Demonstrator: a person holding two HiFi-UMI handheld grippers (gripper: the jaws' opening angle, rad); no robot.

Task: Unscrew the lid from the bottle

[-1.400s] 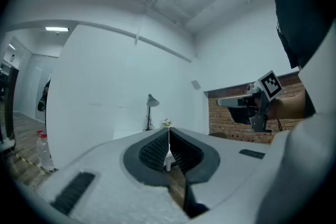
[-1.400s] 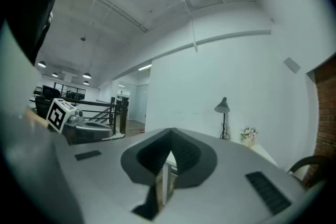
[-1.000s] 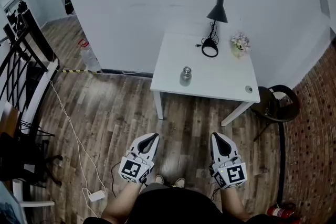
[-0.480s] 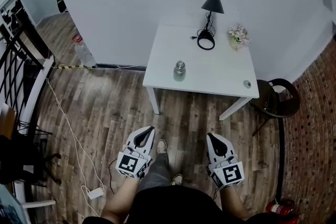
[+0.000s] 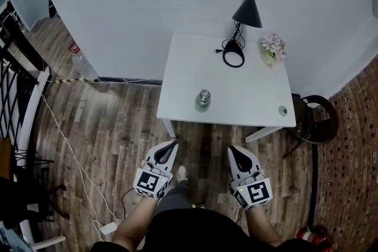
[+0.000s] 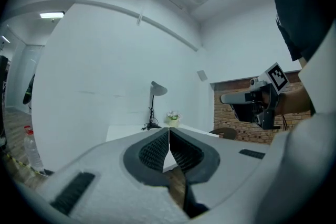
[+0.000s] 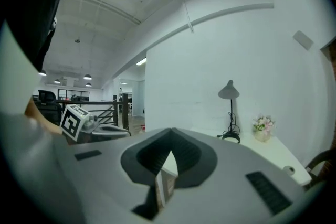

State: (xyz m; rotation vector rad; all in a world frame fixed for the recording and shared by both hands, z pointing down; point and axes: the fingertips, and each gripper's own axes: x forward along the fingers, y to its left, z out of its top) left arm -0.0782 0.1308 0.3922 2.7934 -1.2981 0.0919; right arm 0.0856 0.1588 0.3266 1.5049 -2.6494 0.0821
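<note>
On the white square surface [image 5: 248,97], the small silver metal bottle [image 5: 204,100] stands lid on, untouched, well apart from the left gripper [image 5: 172,145] and right gripper [image 5: 233,151], both pressed together and empty.

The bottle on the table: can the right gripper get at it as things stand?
Probably yes, after a step forward. The bottle stands at the near edge of the table, nothing before it; the right gripper hangs short of it, jaws shut.
</note>
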